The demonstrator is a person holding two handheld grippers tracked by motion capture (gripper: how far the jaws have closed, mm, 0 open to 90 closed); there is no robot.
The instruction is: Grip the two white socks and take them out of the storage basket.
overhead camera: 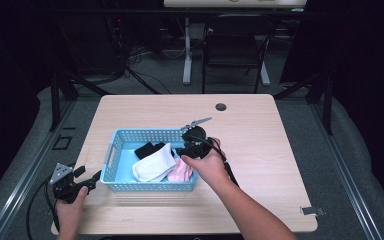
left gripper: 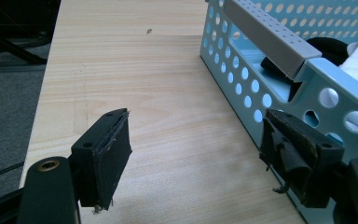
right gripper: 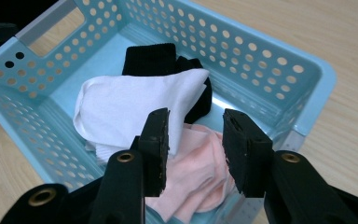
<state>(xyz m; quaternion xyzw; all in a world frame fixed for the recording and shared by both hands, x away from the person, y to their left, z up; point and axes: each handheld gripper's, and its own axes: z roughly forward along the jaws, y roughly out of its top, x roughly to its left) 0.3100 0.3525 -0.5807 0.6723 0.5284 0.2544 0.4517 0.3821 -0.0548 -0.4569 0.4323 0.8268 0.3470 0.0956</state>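
We read no writing on any item. Our right gripper hangs released above the pink sock, which lies in the blue basket beside a white sock and a black sock. Our left gripper, jaws apart, brackets the basket's corner; its view shows the basket's grey handle close up.

High view: fixed above near table edge, facing forward and down, far. Left gripper view: low, close, looking along jaws at basket end wall. Right gripper view: close above basket, angled down past jaws onto socks. Shared by all: basket.
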